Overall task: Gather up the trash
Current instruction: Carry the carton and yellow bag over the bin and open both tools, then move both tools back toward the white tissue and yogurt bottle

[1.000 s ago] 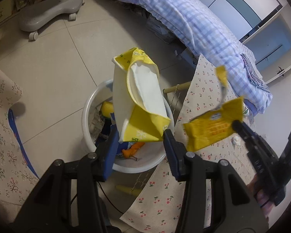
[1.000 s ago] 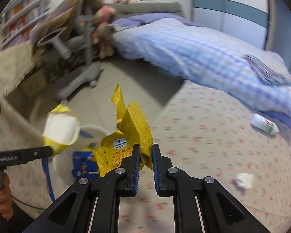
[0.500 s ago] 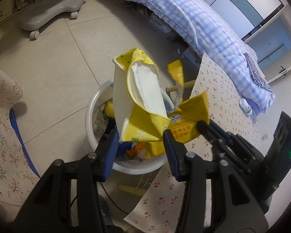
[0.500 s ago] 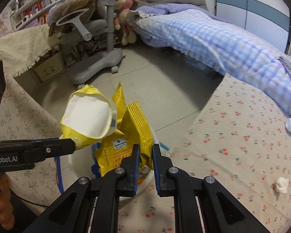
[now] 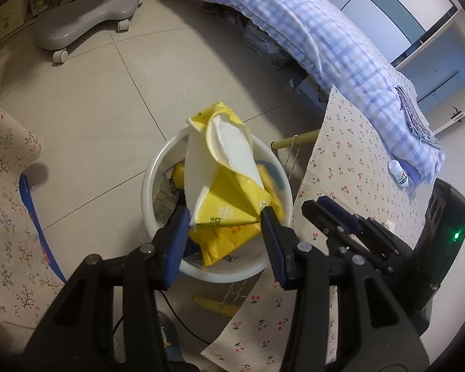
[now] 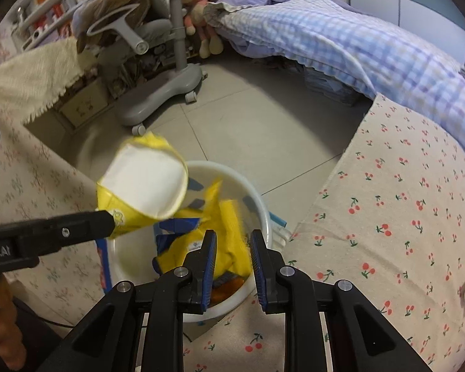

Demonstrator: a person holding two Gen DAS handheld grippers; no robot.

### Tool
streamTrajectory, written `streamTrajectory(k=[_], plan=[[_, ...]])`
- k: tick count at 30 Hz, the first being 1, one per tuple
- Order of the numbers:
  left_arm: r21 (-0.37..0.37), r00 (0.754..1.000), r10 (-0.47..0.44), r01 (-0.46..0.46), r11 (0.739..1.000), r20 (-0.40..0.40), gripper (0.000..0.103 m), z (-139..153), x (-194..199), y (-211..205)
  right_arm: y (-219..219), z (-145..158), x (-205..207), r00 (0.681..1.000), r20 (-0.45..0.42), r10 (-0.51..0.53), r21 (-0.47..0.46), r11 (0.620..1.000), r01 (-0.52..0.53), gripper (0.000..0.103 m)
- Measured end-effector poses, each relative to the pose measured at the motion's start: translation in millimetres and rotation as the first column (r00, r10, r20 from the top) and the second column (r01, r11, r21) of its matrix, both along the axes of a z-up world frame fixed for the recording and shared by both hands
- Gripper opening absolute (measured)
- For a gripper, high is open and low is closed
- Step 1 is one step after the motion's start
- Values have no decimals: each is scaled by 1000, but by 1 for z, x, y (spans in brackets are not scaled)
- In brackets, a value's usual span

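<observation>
Disposal step: right gripper (image 6: 232, 249), jaws just opening, drops yellow wrapper (image 6: 224, 232) into white bin (image 6: 257, 200) at frame centre; left gripper (image 5: 224, 228) clamps yellow-white packet (image 5: 223, 183), due for release next.

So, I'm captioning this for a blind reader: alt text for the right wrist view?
The right tongs, just opened, hang over a white bin where a yellow wrapper drops loose. The left tongs hold a yellow pack above the bin.

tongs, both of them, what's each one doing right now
Left tongs: shut on the yellow and white pack, above the white bin.
Right tongs: open, have just been opening; the yellow wrapper is dropping into the bin.
</observation>
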State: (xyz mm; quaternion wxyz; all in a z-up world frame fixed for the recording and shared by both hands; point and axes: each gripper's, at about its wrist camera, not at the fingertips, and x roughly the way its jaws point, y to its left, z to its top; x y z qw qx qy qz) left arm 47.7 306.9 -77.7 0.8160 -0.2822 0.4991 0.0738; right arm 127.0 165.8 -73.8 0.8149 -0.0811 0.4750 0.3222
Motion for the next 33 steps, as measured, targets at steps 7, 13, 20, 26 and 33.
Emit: streamTrajectory(k=[7,13,20,26,33], plan=[[14,1000,-26,26,1000,0,49,-1,2,-8,-11,4,3,999,-7,-35,12,999,35,25],[76,995,-92,94,993,-28,59,-6,13,-31,-18,11,3,999,0,-45,27,999,45,25],[7,999,-27,27,1000,-25,76,-10,10,-16,-34,18,6,997,-4,-77,43,996,77,25],[-9,999,14,-14,1000,31,76,5,8,-22,-52,29,9,995,2,-102,61,993,102,25],[36,995,-69,67,997,74,76,23,12,-60,-87,48,16,986,10,-167,77,983,166,31]])
